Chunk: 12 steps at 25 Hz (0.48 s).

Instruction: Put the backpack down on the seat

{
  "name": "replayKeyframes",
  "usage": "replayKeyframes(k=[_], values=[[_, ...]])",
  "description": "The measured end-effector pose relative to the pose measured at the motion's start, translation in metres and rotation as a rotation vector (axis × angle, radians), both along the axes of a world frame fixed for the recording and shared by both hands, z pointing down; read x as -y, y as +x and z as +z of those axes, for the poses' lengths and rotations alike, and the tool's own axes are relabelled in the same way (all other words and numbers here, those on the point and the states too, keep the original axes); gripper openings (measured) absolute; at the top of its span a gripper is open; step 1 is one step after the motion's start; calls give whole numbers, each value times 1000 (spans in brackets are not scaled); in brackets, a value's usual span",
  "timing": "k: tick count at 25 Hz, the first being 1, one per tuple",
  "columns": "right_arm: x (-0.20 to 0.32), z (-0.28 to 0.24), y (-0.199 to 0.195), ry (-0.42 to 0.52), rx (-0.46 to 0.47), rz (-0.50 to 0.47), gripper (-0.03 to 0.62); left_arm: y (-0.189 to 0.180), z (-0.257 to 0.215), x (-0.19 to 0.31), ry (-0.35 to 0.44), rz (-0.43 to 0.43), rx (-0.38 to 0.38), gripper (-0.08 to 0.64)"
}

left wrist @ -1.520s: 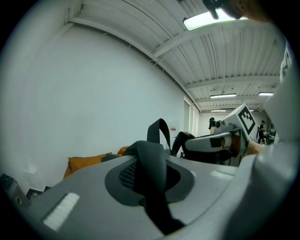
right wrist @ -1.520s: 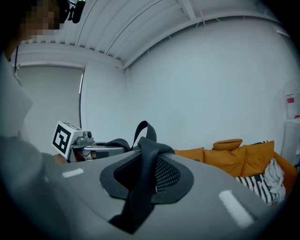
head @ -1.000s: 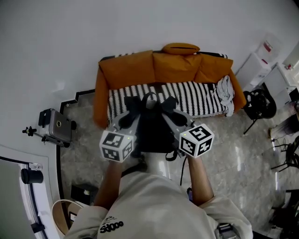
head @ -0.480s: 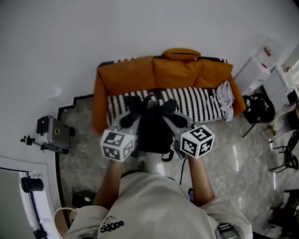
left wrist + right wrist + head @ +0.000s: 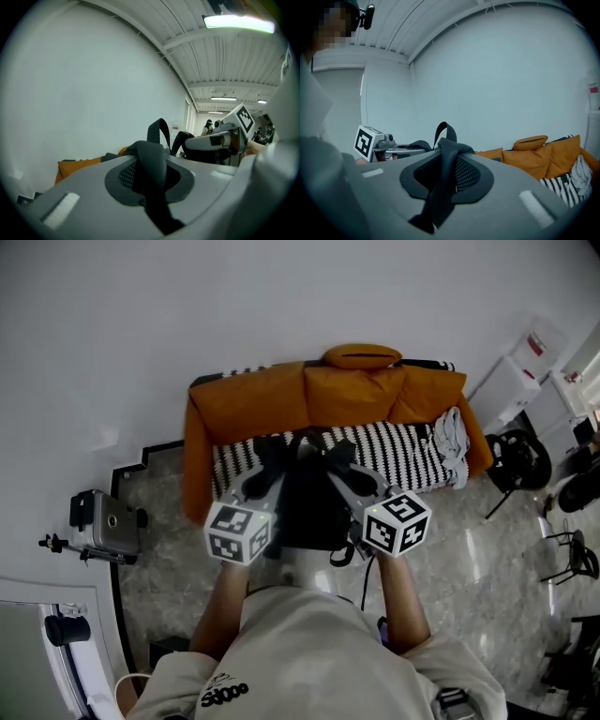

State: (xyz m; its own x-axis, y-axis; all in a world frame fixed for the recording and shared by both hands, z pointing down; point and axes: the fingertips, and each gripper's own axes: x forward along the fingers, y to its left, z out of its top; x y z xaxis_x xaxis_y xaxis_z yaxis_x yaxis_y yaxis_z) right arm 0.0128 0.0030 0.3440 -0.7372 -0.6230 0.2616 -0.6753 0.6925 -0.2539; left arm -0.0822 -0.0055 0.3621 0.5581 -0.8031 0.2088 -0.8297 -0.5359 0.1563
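A black backpack (image 5: 305, 502) hangs between my two grippers, in front of an orange sofa whose seat (image 5: 398, 451) has a black-and-white striped cover. My left gripper (image 5: 265, 463) is shut on one black shoulder strap (image 5: 152, 168), which runs through its jaws. My right gripper (image 5: 339, 461) is shut on the other black strap (image 5: 445, 180). The pack's top loop (image 5: 443, 129) stands up beyond the jaws. From above, the backpack sits over the seat's front edge, left of centre. Each gripper shows in the other's view: the right gripper (image 5: 225, 140) and the left gripper (image 5: 382, 143).
Orange back cushions (image 5: 352, 385) line the sofa, with a small cushion (image 5: 361, 356) on top. A grey-white cloth (image 5: 452, 432) lies at the seat's right end. A camera case (image 5: 101, 521) sits on the floor at left. White boxes (image 5: 520, 381) and black chairs (image 5: 520, 451) stand at right.
The sofa has drifted slightly up and left in the head view as the person stepped closer. Both grippers keep their hold on the straps, and the backpack hangs the same way.
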Motion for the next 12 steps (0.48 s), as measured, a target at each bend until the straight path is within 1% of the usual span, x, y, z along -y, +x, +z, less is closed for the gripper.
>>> replayKeyframes(k=[12], values=[[54, 17, -15, -31, -15, 34, 63, -15, 16, 58, -22, 43, 5, 37]])
